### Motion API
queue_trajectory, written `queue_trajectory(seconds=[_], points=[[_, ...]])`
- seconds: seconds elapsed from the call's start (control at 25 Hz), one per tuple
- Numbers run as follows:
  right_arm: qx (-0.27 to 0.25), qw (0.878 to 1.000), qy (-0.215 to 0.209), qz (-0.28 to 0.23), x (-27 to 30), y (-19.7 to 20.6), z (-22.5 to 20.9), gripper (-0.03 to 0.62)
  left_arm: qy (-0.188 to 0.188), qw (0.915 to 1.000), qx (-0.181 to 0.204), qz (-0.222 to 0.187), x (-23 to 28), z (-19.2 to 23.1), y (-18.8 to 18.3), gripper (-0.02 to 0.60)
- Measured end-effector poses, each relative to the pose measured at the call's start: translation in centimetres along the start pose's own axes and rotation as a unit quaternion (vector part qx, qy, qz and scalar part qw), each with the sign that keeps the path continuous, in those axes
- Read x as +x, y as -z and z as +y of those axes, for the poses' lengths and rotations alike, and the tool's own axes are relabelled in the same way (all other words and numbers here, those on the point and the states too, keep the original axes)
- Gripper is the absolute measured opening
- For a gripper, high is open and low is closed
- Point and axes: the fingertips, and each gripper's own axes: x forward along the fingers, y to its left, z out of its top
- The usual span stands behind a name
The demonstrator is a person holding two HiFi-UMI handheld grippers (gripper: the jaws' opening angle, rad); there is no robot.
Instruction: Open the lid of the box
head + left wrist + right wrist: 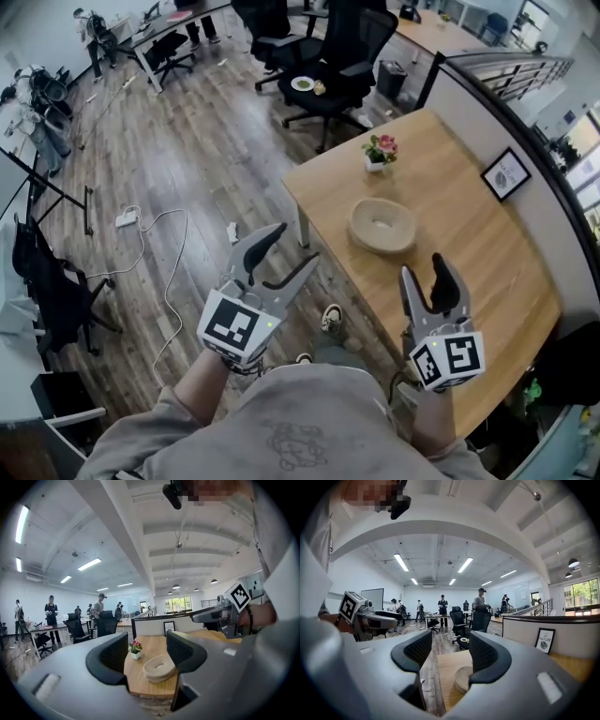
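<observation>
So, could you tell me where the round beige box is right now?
In the head view the round beige box sits on the light wooden table, right of centre, with the small pink-flowered pot just beyond it.

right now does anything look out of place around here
Nothing on the table looks askew or spilled. The one oddity is a plate sitting on the seat of an office chair beyond the table, not on a desk.
</observation>
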Motion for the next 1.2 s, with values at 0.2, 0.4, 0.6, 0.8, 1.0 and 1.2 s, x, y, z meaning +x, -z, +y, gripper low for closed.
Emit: queue_trajectory(seconds=[0.2,0.4,0.6,0.8,1.0,1.2], points=[[0.007,1.000,-0.009,0.009,4.2,0.1,-3.6,0.233,0.017,0.9995,0.020,0.018,5.9,1.5,0.2,0.258],[0.012,1.000,-0.018,0.023,8.2,0.5,-7.4,0.232,0.023,0.9972,0.059,0.040,11.3,2.8,0.3,0.258],[0.011,0.999,-0.025,0.025,10.9,0.6,-10.4,0.232,0.015,0.9985,0.027,0.045,14.7,3.7,0.1,0.258],[0.012,0.999,-0.017,0.026,11.8,0.7,-12.4,0.232,0.026,0.9977,0.044,0.046,16.9,3.9,-0.2,0.258],[0.023,0.999,-0.001,0.026,11.6,0.5,-13.8,0.232,0.050,0.9972,0.032,0.046,18.1,3.8,-0.7,0.258],[0.016,0.999,0.007,0.037,11.8,0.9,-13.7,0.232,0.088,0.9951,0.024,0.038,19.1,4.7,-0.7,0.261]])
